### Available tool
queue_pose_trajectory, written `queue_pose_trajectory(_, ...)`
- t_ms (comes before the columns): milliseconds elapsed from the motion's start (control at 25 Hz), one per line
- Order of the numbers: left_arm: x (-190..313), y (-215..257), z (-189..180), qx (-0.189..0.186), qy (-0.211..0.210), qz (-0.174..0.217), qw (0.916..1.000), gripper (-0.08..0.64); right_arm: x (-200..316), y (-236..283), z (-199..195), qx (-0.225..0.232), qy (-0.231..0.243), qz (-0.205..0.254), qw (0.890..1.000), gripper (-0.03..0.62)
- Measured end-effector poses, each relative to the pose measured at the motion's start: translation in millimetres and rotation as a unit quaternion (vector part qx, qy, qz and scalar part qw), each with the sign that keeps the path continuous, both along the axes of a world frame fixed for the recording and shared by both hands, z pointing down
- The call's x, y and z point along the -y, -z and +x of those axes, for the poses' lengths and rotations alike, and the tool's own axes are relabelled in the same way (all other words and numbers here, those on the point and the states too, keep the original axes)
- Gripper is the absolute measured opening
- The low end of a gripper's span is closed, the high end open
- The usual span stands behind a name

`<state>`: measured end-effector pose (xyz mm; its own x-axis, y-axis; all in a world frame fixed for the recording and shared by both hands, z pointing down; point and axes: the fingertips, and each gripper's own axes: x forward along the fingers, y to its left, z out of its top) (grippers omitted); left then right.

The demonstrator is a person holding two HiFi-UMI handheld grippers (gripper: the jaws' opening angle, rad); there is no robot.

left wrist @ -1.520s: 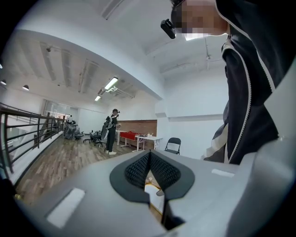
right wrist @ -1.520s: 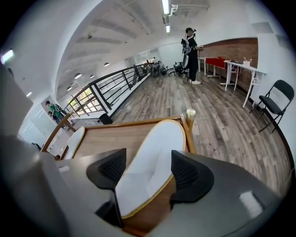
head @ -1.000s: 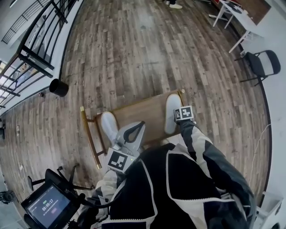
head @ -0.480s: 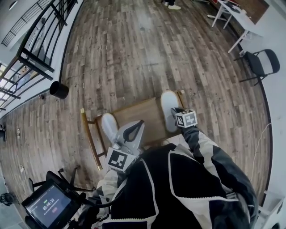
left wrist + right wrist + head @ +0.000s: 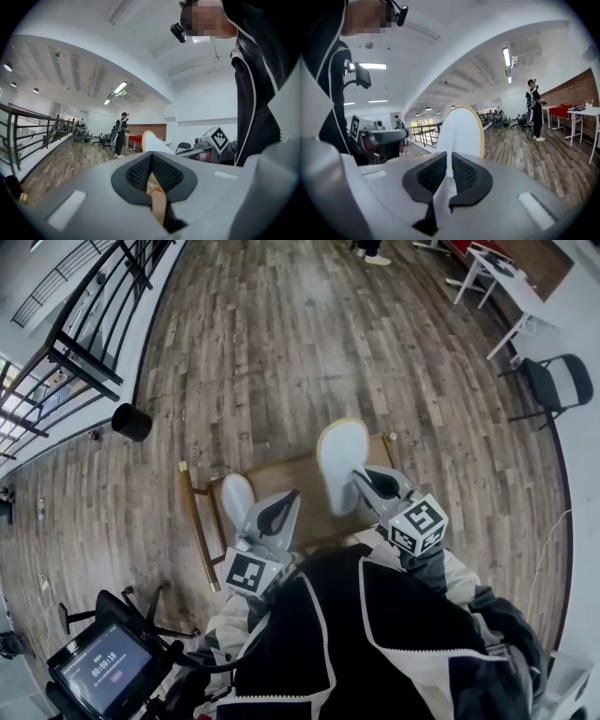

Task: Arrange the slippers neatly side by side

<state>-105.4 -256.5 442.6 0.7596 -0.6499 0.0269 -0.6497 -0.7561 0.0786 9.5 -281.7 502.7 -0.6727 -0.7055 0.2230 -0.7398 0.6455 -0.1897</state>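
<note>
Above the small wooden table point(image 5: 292, 476), your right gripper point(image 5: 449, 174) has one white slipper point(image 5: 461, 129) lifted. Its jaws are nearly together, the ribbed black pads pinching a thin fold of the slipper's soft white edge. From the pinch the slipper stands up and away, a smooth oval with a tan rim round its edge. In the head view it hangs tilted over the table's right half point(image 5: 342, 463), with your right forearm reaching in from below and the marker cube turned up.

Your left gripper point(image 5: 151, 171) has its pads pressed fully together. Only a tan sliver shows in the slot beneath them, and you cannot tell what that is. That gripper points forward over the table's left half point(image 5: 278, 510), just beside the second white slipper point(image 5: 236, 495), which lies flat near the left edge, well apart from the raised one. Plank flooring point(image 5: 281, 352) in mixed browns surrounds the table.
</note>
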Motion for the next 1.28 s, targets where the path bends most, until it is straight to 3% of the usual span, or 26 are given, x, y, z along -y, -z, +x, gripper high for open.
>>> queue_pose_trajectory(120, -3.1, 4.0, -13.3, -0.004, 0.015, 0.004, 0.9999, 0.018, -18.5, 35.6, -11.5, 0.017, 0.005, 0.029, 0.999, 0.028)
queue_pose_trajectory(320, -9.8, 5.5, -38.7, 0.001, 0.039, 0.001, 0.9993, 0.018, -37.0, 61.8, -34.9, 0.007, 0.031, 0.071, 0.997, 0.028)
queue_pose_trajectory(760, -28.0, 8.9, -76.7, 0.006, 0.066, -0.007, 0.9978, 0.018, -30.5, 37.1, -89.2, -0.017, 0.076, 0.043, 0.996, 0.029)
queue_pose_trajectory(960, -34.8, 7.4, -96.3, 0.007, 0.08, -0.014, 0.9966, 0.018, -13.7, -15.0, -131.8, -0.022, 0.104, -0.013, 0.994, 0.028)
queue_pose_trajectory(1280, -48.7, -3.0, -133.3, 0.016, 0.097, -0.024, 0.9949, 0.018, 16.2, -152.6, -188.5, -0.047, 0.081, -0.165, 0.982, 0.029)
